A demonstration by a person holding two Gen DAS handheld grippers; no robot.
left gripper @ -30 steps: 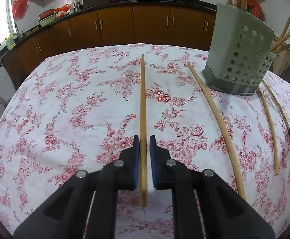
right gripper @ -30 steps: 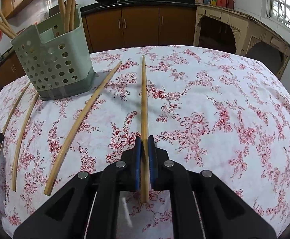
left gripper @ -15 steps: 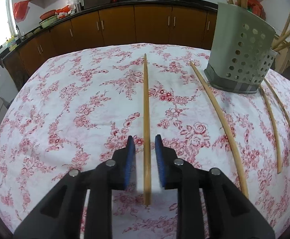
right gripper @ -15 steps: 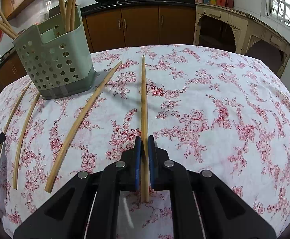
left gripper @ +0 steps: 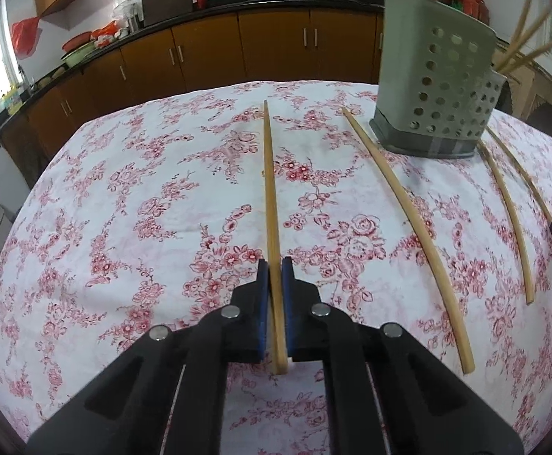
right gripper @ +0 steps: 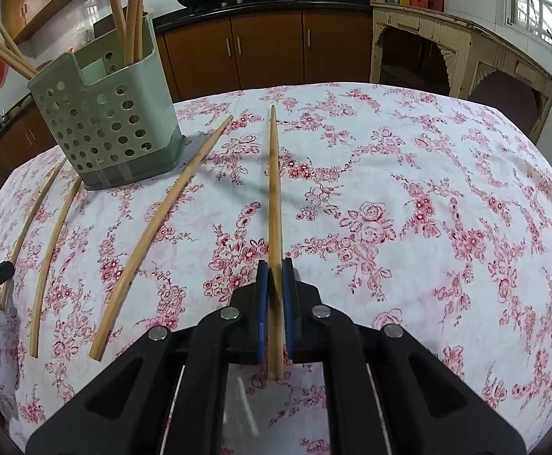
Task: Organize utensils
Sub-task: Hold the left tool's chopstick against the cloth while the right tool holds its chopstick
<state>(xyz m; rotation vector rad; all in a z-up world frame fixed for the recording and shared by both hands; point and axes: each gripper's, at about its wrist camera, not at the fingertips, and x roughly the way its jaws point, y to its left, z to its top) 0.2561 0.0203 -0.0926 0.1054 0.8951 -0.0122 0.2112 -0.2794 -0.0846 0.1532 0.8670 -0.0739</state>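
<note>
My left gripper (left gripper: 274, 265) has its jaws closing tight on a bamboo chopstick (left gripper: 269, 189), the blue pads pressing both its sides near the thick end. In the right wrist view my right gripper (right gripper: 274, 265) is shut on another chopstick (right gripper: 274, 189) that points away across the floral tablecloth. A grey-green perforated utensil holder (left gripper: 435, 91) (right gripper: 113, 121) stands at the far side with several chopsticks upright in it. Two loose chopsticks (left gripper: 408, 227) (left gripper: 507, 216) lie between the grippers, one on each side of the holder.
The table (right gripper: 427, 197) curves off to edges on all sides. Brown kitchen cabinets (left gripper: 207, 57) run behind it, and a cream sideboard (right gripper: 446, 49) stands at the back right. The other gripper's black tip shows at each view's outer edge.
My left gripper opened around its chopstick half a second ago and has closed on it again. The right gripper has kept its hold and stayed in place.
</note>
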